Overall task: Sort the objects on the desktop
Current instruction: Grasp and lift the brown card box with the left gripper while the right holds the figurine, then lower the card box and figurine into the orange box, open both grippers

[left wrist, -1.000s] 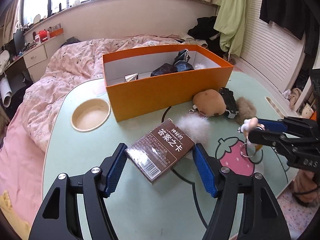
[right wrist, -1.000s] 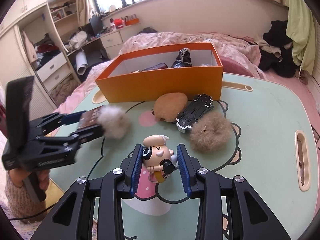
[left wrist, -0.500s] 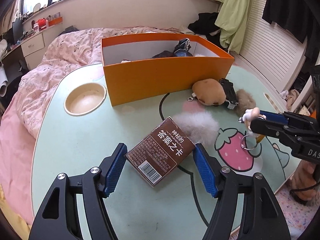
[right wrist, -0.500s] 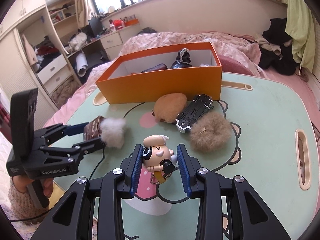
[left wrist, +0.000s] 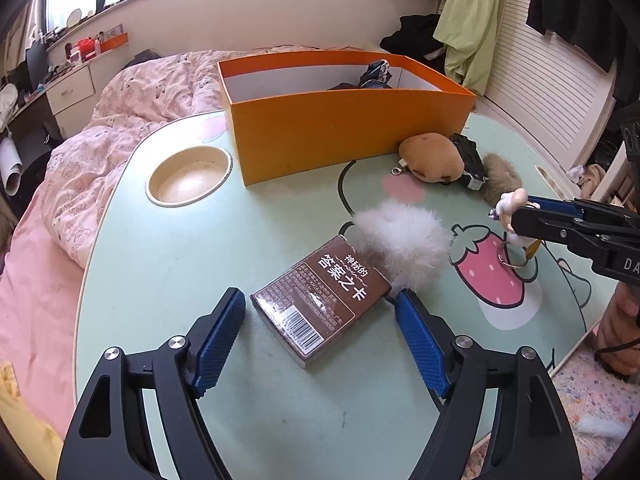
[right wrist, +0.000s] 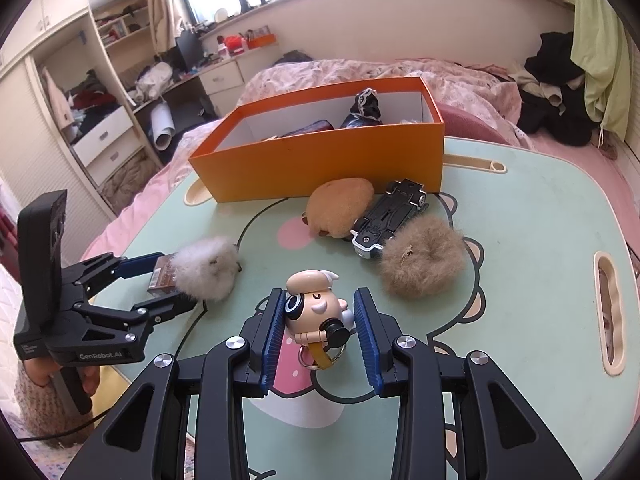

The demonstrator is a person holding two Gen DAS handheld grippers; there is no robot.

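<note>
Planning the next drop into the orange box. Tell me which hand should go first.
Right. The right gripper is already shut on the figurine keychain, so it could likely carry it to the orange box. The left gripper is opening around the brown card box, its pads clear of it.

On the table [left wrist: 168,264] a card box [left wrist: 320,292] lies flat, with a fluffy pompom [left wrist: 400,236] touching its far right corner. Behind them stands an open box [left wrist: 344,136] holding dark items. Before its right end lie a plush toy [left wrist: 432,156], a toy car [left wrist: 468,160] and a furry scrunchie [right wrist: 424,260]. A figurine [right wrist: 316,312] sits nearest the right edge.
</note>
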